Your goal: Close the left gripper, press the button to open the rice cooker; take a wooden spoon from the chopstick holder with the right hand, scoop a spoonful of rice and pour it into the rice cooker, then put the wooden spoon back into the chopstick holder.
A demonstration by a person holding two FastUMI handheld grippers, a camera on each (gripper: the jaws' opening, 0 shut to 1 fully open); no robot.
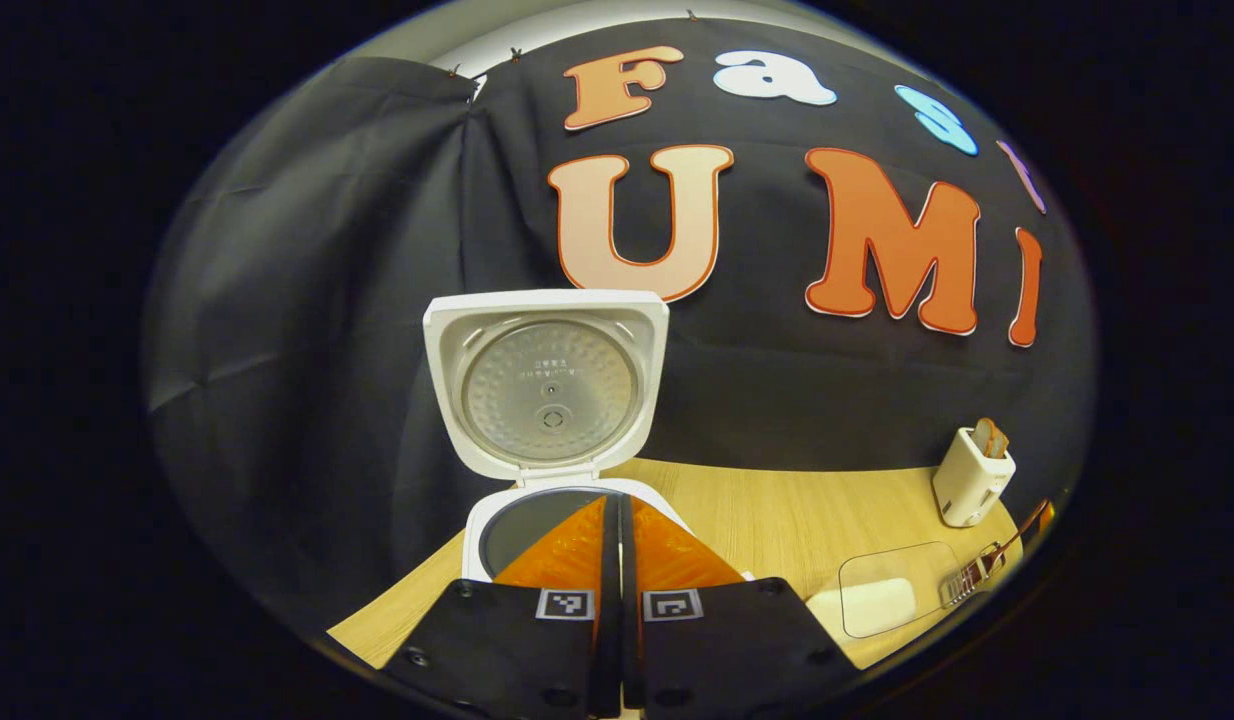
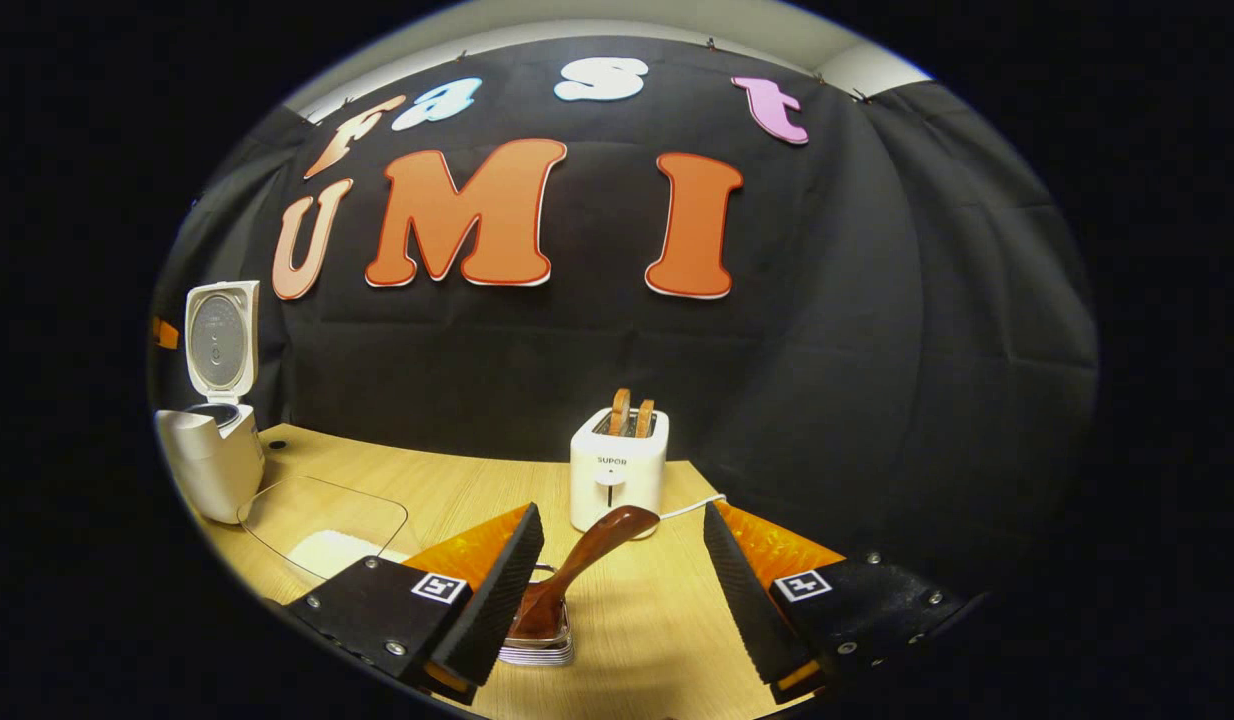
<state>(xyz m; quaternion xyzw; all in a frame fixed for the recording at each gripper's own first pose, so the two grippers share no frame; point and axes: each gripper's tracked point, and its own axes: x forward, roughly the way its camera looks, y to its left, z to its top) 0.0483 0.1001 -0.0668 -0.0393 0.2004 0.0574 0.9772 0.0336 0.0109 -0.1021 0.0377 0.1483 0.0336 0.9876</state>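
Observation:
In the left gripper view the white rice cooker (image 1: 497, 520) stands just ahead with its lid (image 1: 545, 385) swung upright and the dark pot showing. My left gripper (image 1: 617, 505) is shut with nothing in it, its tips over the cooker's front rim. In the right gripper view my right gripper (image 2: 622, 515) is open, and the brown wooden spoon (image 2: 589, 555) leans up between its fingers without touching either. The spoon stands in a low metal chopstick holder (image 2: 539, 645). A clear container (image 2: 322, 520) with white rice (image 2: 329, 549) lies to the left, near the open cooker (image 2: 212, 440).
A white toaster (image 2: 617, 475) with two slices of toast stands behind the spoon, its cord trailing right. The left gripper view shows it (image 1: 970, 478) at the far right, behind the rice container (image 1: 882, 595) and the holder (image 1: 972, 578). The wooden table (image 2: 457, 480) ends at the black cloth wall.

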